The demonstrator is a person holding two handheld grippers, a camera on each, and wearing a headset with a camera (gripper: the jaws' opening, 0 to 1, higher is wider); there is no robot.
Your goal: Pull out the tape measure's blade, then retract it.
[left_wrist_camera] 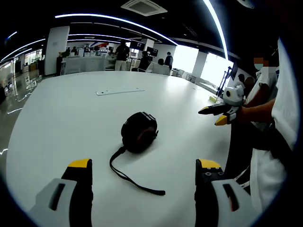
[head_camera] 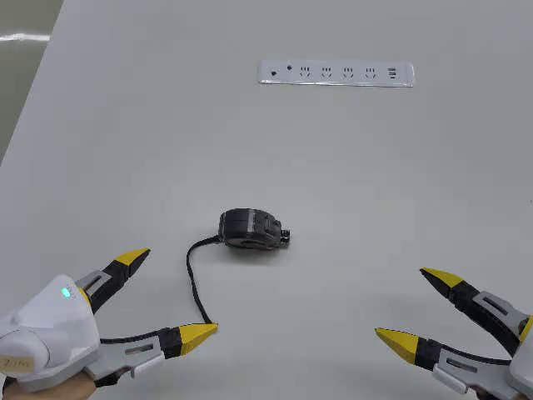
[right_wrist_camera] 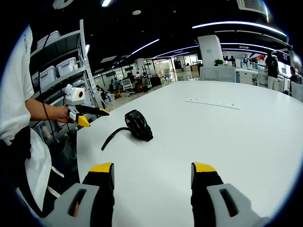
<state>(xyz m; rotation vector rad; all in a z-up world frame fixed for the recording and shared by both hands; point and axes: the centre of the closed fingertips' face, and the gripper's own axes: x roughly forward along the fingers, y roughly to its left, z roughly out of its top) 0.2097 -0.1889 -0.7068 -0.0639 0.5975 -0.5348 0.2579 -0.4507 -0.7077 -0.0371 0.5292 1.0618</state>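
While both grippers hang low over the near edge of the white table (head_camera: 375, 167), each stands wide open with nothing between its jaws. The left gripper (head_camera: 176, 290) sits at about 7 o'clock from the tape measure (head_camera: 250, 228). The right gripper (head_camera: 401, 302) is at about 5 o'clock and well apart from it. Both point inward and away from the person.

The left gripper's nearer tip is just beside the loose end of the black wrist strap (head_camera: 193, 283); whether it touches cannot be told. The strap is limp cord that curves up to the case's 9 o'clock side, so it would make a poor handle.

The tape measure lies mid-table. Its dark case looks hard, compact and likely to slide on the smooth top, so one gripper should probably clamp across its flat sides. A small tab at its 3 o'clock side looks like the blade's end hook, the place for the other gripper to pinch. The blade would be thin and springy, apt to snap back.

Far off at 12 o'clock lies a white power strip (head_camera: 336, 73).
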